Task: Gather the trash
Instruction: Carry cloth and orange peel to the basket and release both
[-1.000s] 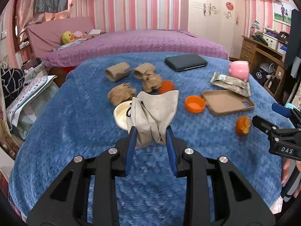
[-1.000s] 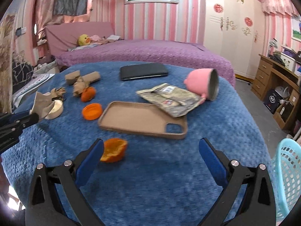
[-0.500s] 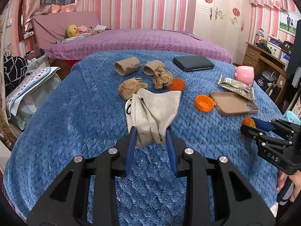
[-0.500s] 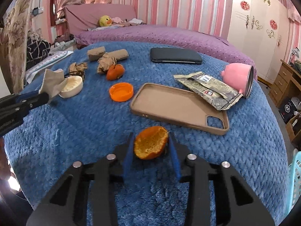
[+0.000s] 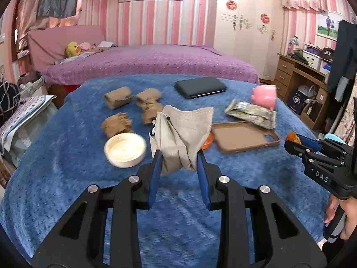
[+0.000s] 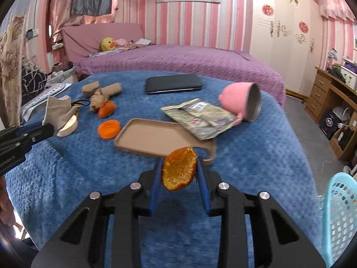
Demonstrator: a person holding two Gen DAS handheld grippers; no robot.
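Over the blue blanket (image 5: 67,156), left gripper (image 5: 178,156) clamps a face mask (image 5: 185,129); right gripper (image 6: 178,165) grips orange peel (image 6: 178,172), purple bed (image 6: 189,60) behind

Blue textured blanket (image 6: 256,156); beige face mask (image 5: 185,129); orange peel (image 6: 178,172); pink cup (image 6: 236,99) at one o'clock; pink-striped wall (image 6: 138,2).

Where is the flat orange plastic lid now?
In the right wrist view the flat orange plastic lid lies on the blue blanket, left of the tan phone case and below the orange peel piece.
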